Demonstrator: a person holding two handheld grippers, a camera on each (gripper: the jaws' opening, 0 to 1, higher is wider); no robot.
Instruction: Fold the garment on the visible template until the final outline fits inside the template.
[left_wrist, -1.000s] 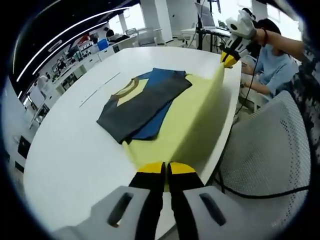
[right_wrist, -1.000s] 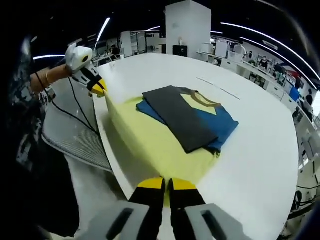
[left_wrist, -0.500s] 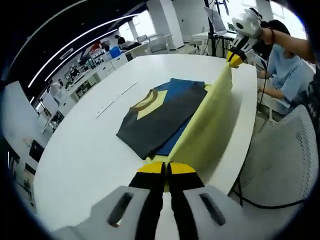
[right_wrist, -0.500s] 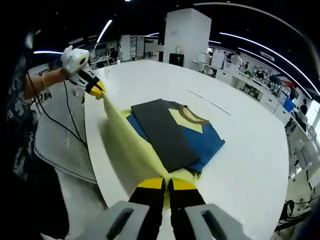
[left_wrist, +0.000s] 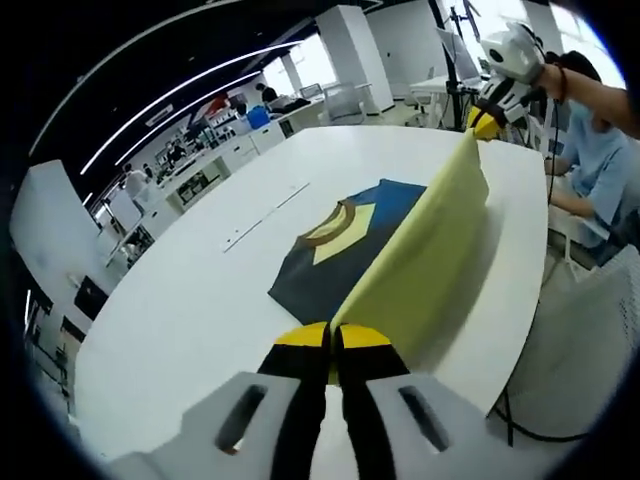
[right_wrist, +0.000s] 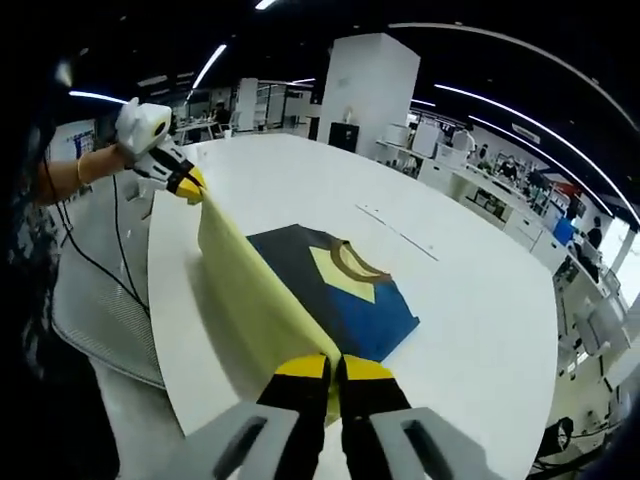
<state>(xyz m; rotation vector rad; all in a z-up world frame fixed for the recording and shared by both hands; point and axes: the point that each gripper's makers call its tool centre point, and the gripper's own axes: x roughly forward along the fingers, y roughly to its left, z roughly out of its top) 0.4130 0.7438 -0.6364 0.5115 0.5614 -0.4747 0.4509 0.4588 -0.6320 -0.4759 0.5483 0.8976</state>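
A garment lies on the white table (left_wrist: 170, 300), with a dark grey and blue body (left_wrist: 322, 262) and a yellow neck patch with a brown collar (left_wrist: 335, 228). Its yellow part (left_wrist: 425, 245) is lifted into a taut, nearly upright sheet between the two grippers. My left gripper (left_wrist: 328, 336) is shut on one corner of the yellow edge, and my right gripper (left_wrist: 485, 122) holds the other corner, far right. In the right gripper view, my right gripper (right_wrist: 328, 366) is shut on the yellow sheet (right_wrist: 262, 296), my left gripper (right_wrist: 187, 184) pinches the far corner, and the blue and grey body (right_wrist: 352, 300) lies beyond.
A thin line mark (left_wrist: 262, 208) runs on the table beyond the garment, also visible in the right gripper view as a line mark (right_wrist: 400, 228). A mesh chair (right_wrist: 95, 290) and a cable (left_wrist: 520, 425) sit off the table's near edge. A seated person (left_wrist: 600, 165) is at the right.
Both grippers have lifted the yellow edge higher and carried it over the garment. The sheet went from draped flat to nearly upright and now hides part of the grey and blue body.
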